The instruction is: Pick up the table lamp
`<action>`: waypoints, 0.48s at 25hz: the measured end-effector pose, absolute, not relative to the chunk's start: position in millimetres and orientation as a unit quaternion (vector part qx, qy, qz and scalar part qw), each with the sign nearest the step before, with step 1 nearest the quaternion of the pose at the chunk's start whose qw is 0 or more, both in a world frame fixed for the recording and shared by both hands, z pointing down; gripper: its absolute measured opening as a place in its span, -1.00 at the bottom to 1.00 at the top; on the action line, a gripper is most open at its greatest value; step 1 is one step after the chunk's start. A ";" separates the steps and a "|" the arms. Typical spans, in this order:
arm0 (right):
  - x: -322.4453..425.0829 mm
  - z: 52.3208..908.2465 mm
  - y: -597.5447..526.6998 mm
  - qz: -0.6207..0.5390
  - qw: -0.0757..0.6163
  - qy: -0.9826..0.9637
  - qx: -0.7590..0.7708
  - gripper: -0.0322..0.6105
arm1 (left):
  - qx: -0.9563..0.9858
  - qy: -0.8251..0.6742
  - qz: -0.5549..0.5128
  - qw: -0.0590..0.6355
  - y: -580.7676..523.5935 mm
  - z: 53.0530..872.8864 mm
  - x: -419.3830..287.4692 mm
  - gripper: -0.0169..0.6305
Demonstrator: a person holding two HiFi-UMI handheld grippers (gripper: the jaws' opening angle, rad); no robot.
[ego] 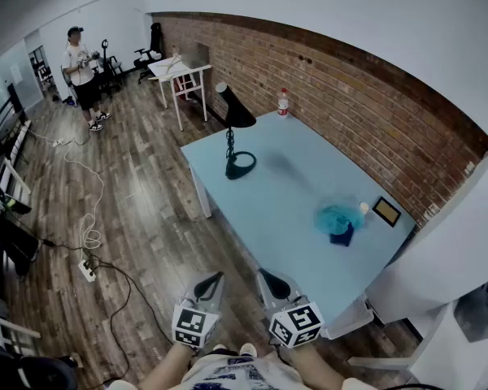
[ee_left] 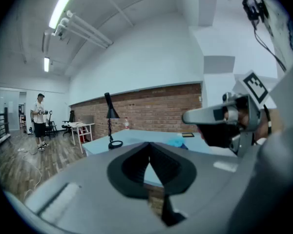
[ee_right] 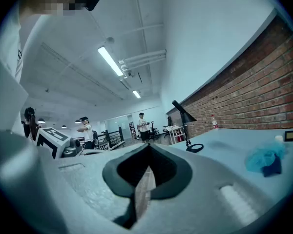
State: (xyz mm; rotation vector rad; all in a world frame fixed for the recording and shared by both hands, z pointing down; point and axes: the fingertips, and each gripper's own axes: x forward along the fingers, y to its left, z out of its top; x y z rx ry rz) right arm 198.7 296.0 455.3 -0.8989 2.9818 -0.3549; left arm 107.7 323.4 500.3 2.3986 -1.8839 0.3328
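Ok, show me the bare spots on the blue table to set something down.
Widest bare patch: the middle of the table, between the lamp and the blue cloth. Also bare: the near end, this side of that cloth. Crowded only by the brick wall, where cloth, small white object and dark frame cluster.

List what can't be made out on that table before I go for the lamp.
Table lamp: head view, any cord or switch too small to see.
Bottle: all views, label too small to read.
Blue bundle: head view, crumpled; the dark thing under it is mostly covered.
Small frame: head view, too small to tell its content.
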 end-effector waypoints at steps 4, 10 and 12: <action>200.1 455.5 297.6 -0.110 0.003 0.952 -0.285 -0.91 | 0.780 -0.614 0.114 0.037 326.6 501.2 107.7 -0.97; 201.1 454.4 299.2 -0.110 0.007 0.954 -0.279 -0.90 | 0.775 -0.621 0.111 0.038 330.1 501.3 107.4 -0.97; 199.3 455.9 298.2 -0.114 0.006 0.954 -0.278 -0.90 | 0.773 -0.624 0.110 0.038 331.0 501.9 105.4 -0.97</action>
